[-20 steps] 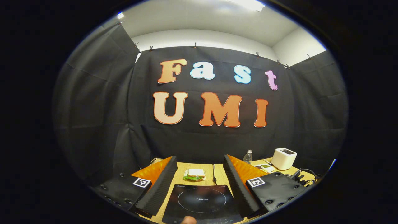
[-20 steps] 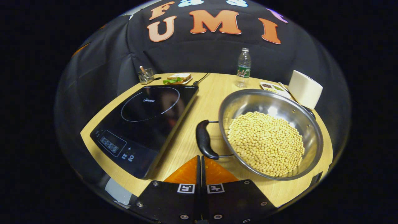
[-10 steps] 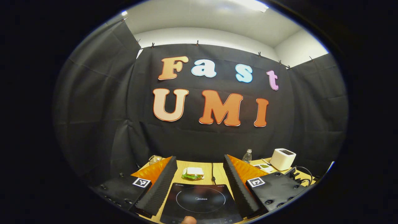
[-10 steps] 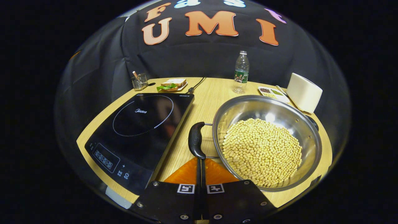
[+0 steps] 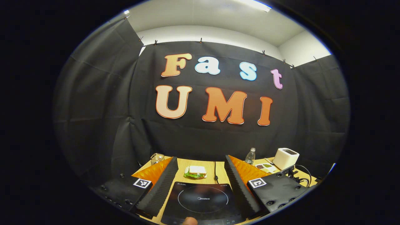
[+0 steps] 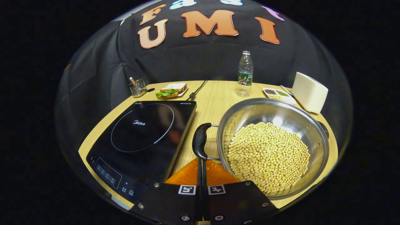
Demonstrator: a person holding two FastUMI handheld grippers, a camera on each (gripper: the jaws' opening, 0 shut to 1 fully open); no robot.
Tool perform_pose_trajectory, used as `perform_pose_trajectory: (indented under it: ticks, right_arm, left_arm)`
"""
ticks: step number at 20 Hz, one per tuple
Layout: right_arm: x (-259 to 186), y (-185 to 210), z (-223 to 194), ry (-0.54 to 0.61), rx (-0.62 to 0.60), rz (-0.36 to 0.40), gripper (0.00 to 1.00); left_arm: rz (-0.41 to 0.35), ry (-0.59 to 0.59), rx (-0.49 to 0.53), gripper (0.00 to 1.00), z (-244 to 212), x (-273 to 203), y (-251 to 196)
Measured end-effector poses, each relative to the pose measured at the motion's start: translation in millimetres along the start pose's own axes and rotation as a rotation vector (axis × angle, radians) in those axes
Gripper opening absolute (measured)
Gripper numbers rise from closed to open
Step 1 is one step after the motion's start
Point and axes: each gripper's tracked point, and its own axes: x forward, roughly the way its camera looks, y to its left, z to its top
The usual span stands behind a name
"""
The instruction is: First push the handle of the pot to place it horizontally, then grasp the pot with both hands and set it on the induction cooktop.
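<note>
A steel pot point(image 6: 250, 114) full of soybeans point(image 6: 268, 153) stands on the wooden table, right of the black induction cooktop point(image 6: 147, 131). Its near black handle point(image 6: 200, 140) points toward the cooktop; a second handle point(image 6: 323, 129) sits on the far rim. In the right gripper view my right gripper point(image 6: 201, 160) is shut, with its tips against the near end of that handle and nothing between them. In the left gripper view my left gripper point(image 5: 201, 159) is open, held above the cooktop point(image 5: 203, 200), which lies between its fingers.
At the back of the table stand a water bottle point(image 6: 245, 73), a white box-shaped appliance point(image 6: 309, 92), a small tray of grains point(image 6: 278, 93), a sandwich on a plate point(image 6: 172, 89) and a wire holder point(image 6: 137, 87). A cable point(image 6: 197, 89) runs behind the cooktop.
My right gripper moved forward until its shut tips met the pot handle's near end, and the handle has turned a little. The left gripper barely shifted.
</note>
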Motion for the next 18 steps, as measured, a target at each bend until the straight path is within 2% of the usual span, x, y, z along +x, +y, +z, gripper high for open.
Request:
perform_pose_trajectory:
  ticks: [4,10,18]
  right_arm:
    - [-20,4,0,-0.018,-0.014,0.04,0.0]
    - [-69,-11,17,-0.112,0.046,0.101,0.0]
    - [-102,-91,44,-0.231,0.107,-0.011,0.0]
  left_arm:
    - [-0.022,0.003,-0.015,0.98,1,-1,-15]
    - [-0.1,0.024,-0.029,0.97,-8,-1,-63]
    - [-0.175,0.065,-0.008,0.98,-37,11,-129]
